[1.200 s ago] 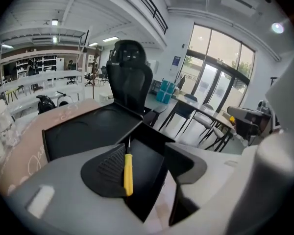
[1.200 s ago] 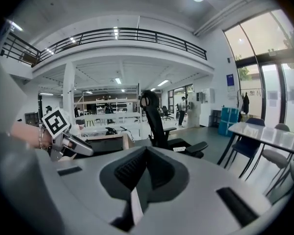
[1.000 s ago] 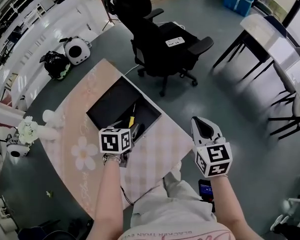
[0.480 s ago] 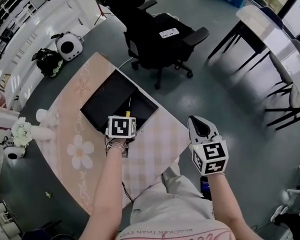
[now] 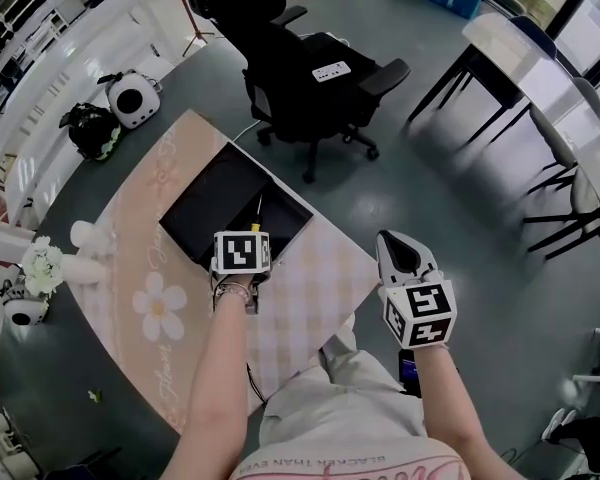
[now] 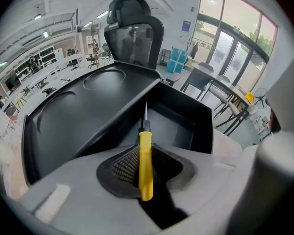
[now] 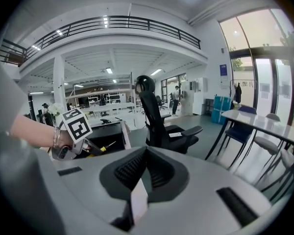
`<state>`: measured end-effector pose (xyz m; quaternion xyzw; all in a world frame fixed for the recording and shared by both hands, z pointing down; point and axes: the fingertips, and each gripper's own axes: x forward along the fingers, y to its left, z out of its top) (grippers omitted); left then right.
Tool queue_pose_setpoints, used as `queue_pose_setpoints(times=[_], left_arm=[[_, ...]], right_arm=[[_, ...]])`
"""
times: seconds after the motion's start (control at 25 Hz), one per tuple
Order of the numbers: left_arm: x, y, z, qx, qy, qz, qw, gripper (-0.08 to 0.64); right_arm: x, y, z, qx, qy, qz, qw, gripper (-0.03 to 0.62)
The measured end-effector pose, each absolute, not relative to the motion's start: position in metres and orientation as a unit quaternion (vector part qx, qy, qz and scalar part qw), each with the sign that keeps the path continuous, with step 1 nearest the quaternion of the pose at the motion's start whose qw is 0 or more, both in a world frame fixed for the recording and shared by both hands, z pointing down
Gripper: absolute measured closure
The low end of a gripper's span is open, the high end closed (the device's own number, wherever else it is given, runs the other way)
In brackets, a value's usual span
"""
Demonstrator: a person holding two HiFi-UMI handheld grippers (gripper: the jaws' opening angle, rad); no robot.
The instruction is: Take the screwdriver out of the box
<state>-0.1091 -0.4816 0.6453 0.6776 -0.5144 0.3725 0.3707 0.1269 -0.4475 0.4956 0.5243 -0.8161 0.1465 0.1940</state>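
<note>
The black box (image 5: 205,200) lies open on the pink cloth-covered table (image 5: 310,293). The yellow-handled screwdriver (image 6: 145,163) rests in the box's near compartment, its thin tip pointing away from me. My left gripper (image 6: 146,175) reaches steeply down into the box; its jaws are closing and both pads lie against the yellow handle. In the head view the screwdriver (image 5: 257,211) sticks out beyond the left gripper (image 5: 248,243). My right gripper (image 5: 405,250) hovers off the table's right edge, shut and holding nothing. From the right gripper view the left gripper (image 7: 71,131) and the screwdriver (image 7: 106,145) show at the left.
A black office chair (image 5: 290,58) stands just beyond the table. White flowers (image 5: 40,265) sit at the table's left end. Bags lie on the floor at far left, and dark tables (image 5: 540,68) stand at the right.
My left gripper has sunk into the box and its jaws have come together round the yellow handle. The right gripper has stayed in place.
</note>
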Motion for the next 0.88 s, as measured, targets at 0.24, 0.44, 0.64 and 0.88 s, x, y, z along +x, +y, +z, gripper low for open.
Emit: queue_pose_setpoints(times=[0.24, 0.44, 0.64, 0.88], left_arm=[[-0.099, -0.481, 0.618, 0.703, -0.504, 0.350, 0.360, 0.476], [-0.097, -0.474, 0.604, 0.717, -0.502, 0.335, 0.349, 0.476], [-0.100, -0.471, 0.566, 0.737, -0.509, 0.284, 0.341, 0.476], [-0.113, -0.459, 0.514, 0.760, -0.524, 0.215, 0.319, 0.476]], right_arm=[[0.119, -0.444, 0.480, 0.524, -0.821, 0.128, 0.187, 0.587], [0.109, -0.440, 0.467, 0.519, -0.828, 0.110, 0.182, 0.586], [0.103, -0.433, 0.451, 0.519, -0.831, 0.092, 0.177, 0.587], [0.093, -0.424, 0.424, 0.520, -0.836, 0.061, 0.163, 0.587]])
